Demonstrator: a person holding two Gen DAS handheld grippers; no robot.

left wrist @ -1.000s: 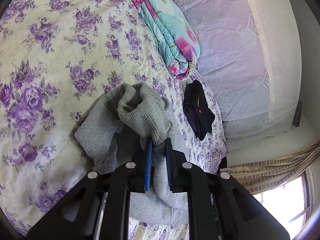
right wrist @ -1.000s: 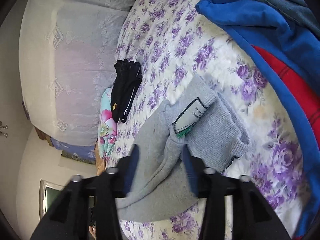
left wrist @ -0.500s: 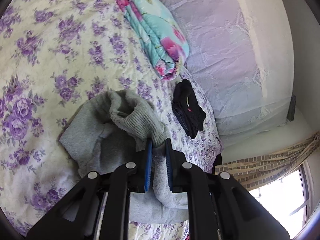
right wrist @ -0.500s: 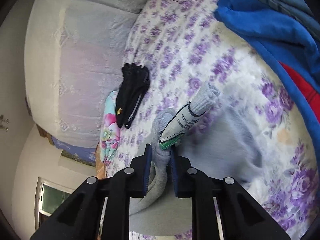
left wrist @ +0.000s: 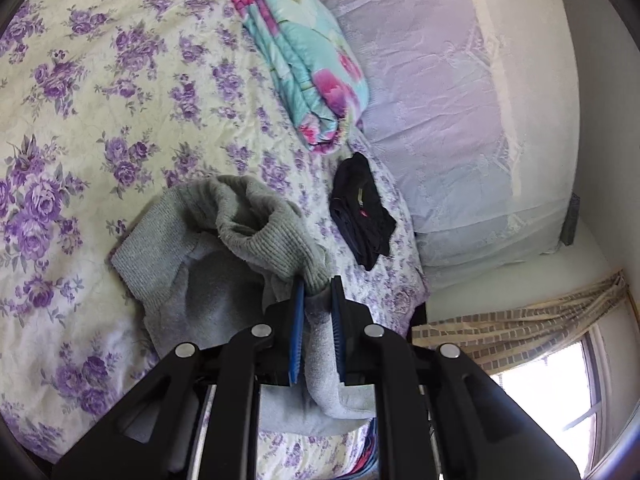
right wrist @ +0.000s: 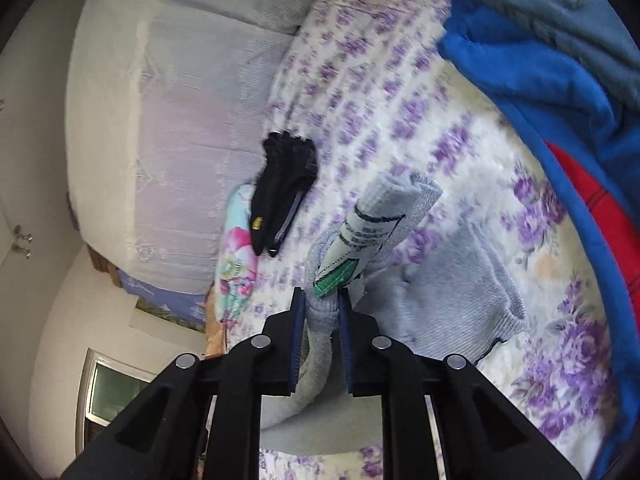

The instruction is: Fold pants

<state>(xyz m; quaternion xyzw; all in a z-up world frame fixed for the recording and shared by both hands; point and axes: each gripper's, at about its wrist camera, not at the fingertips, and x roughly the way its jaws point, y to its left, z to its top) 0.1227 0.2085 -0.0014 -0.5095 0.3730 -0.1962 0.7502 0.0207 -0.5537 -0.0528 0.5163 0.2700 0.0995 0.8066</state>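
Observation:
Grey knitted pants lie bunched on the purple-flowered bedspread. My left gripper is shut on a ribbed edge of them, and grey cloth hangs down between its blue pads. In the right wrist view the pants rise off the bed at the waistband, where a white and green label shows. My right gripper has its jaws closing on that waistband fold, pads pressing the cloth from both sides. The rest of the pants trails on the bed to the right.
A folded black garment lies near the bed's edge, beside a rolled turquoise floral quilt and a big pale pillow. Blue and red clothes are heaped at the right. A curtain and window stand beyond the bed.
My right gripper went from wide around the flat waistband to shut on it, and lifted it off the bed. The left gripper kept its grip and rose slightly.

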